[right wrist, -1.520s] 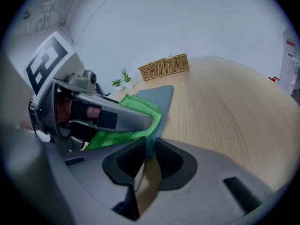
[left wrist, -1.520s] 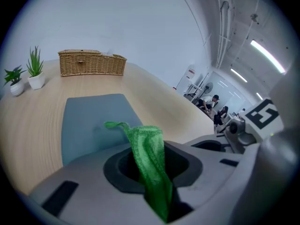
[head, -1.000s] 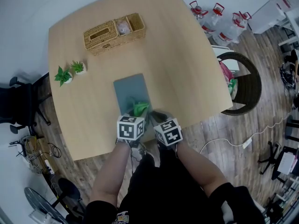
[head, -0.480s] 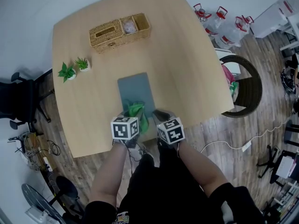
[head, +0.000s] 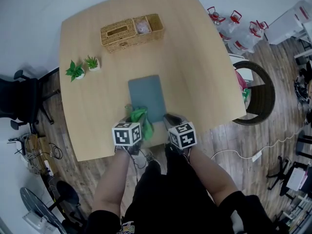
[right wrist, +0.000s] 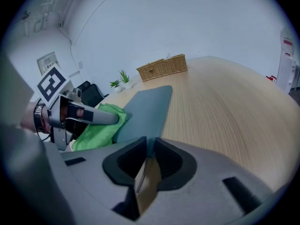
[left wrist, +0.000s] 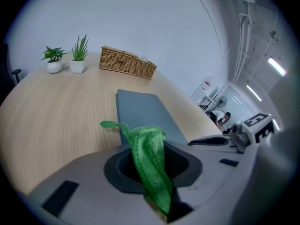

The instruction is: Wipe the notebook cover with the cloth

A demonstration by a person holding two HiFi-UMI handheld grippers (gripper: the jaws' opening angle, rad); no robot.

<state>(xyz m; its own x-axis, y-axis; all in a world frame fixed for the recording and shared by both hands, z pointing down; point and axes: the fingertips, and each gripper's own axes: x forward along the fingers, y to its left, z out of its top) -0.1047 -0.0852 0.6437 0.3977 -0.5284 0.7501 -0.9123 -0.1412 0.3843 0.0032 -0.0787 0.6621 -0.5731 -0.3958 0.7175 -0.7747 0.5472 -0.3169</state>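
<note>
Since a second ago the left gripper has slid to the left along the near end of the notebook, carrying the green cloth from the near right part of the cover to its near left corner, and the gap between the two marker cubes has widened. The left gripper's jaws are clamped on the cloth, which bunches up between them and spills forward, with a thin loop sticking out to the left. The cloth sits on the cover's near left corner and partly over the notebook's left edge. The right gripper stays at the near right corner of the notebook, its jaws drawn close on the cover's near edge, which runs into the narrow gap between them. The grey-blue notebook lies flat and closed on the wooden table, its long sides running from near to far, close to the table's near edge. At the far side stands a wicker basket, and two small potted plants stand side by side near the left edge, well apart from the notebook.
</note>
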